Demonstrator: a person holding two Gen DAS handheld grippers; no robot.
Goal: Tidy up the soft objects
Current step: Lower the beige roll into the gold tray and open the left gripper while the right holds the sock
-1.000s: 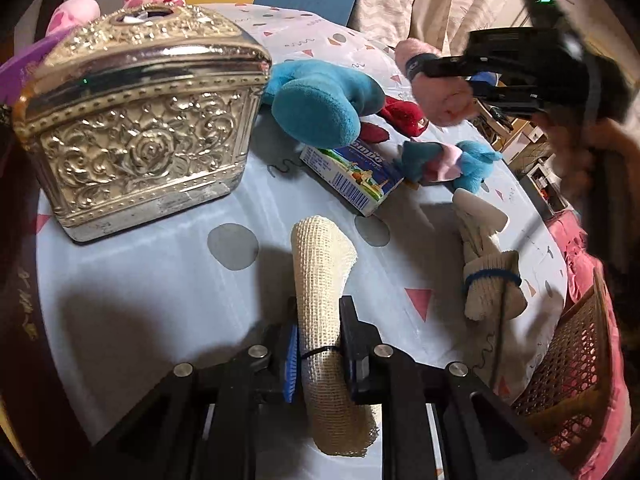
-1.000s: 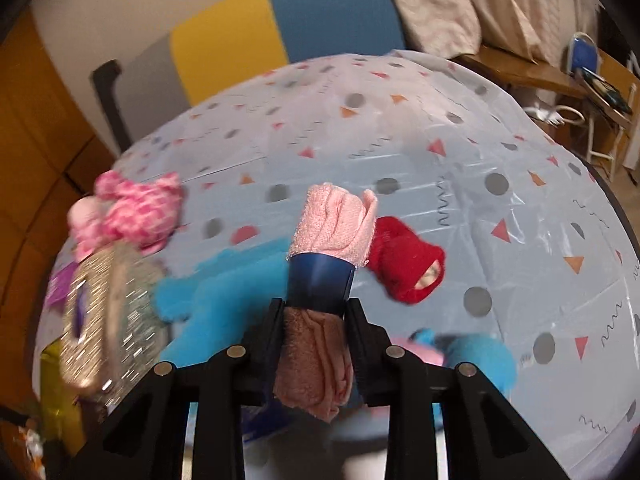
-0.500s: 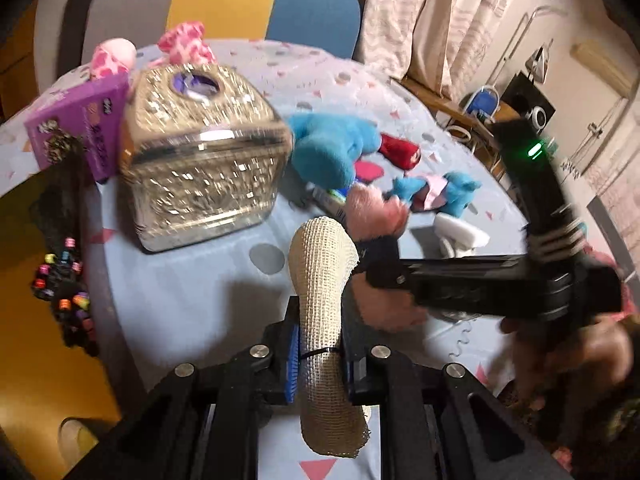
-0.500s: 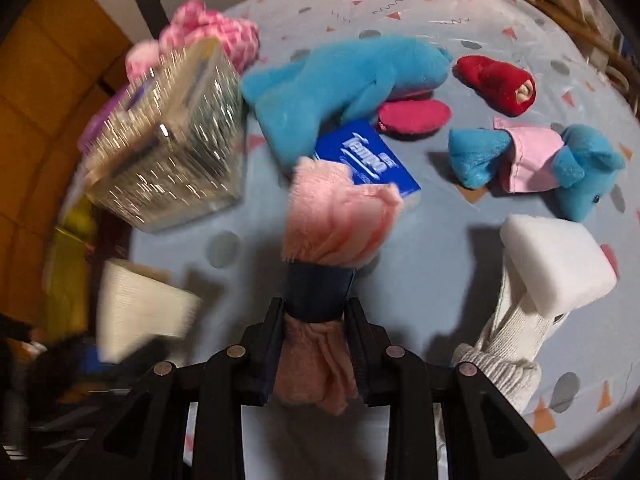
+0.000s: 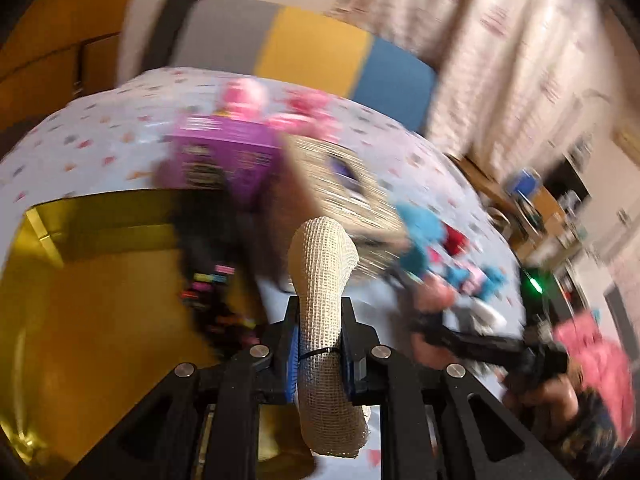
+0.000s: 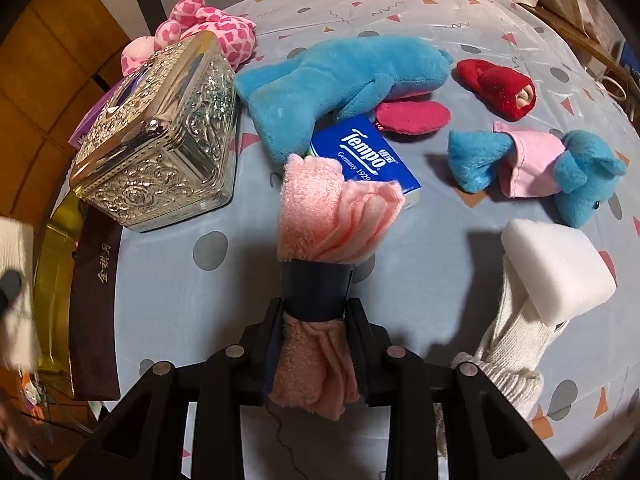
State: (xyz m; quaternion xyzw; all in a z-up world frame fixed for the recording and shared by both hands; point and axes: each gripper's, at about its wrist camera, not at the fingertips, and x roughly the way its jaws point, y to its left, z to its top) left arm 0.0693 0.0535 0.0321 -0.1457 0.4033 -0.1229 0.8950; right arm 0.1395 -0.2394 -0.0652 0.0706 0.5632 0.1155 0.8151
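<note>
My left gripper (image 5: 320,312) is shut on a rolled beige mesh cloth (image 5: 322,264), held in the air beside a gold box (image 5: 80,300) at the table's left edge. My right gripper (image 6: 316,312) is shut on a rolled pink towel (image 6: 320,208) with a dark band, above the table. The beige cloth shows blurred at the far left of the right wrist view (image 6: 14,292). On the table lie a big blue plush (image 6: 336,80), a small blue plush in pink (image 6: 536,164), a red plush slipper (image 6: 496,88), a pink spotted plush (image 6: 208,32) and a white sponge on a sock (image 6: 556,272).
A silver embossed box (image 6: 160,144) stands left of the middle. A blue Tempo tissue pack (image 6: 368,156) lies under the big plush. A purple box (image 5: 224,156) stands behind the silver box. A dark brown lid (image 6: 96,300) leans at the gold box. The left wrist view is motion-blurred.
My left gripper has swung left and up with the beige cloth, over toward the gold box. My right gripper has come back toward the near table edge with the pink towel.
</note>
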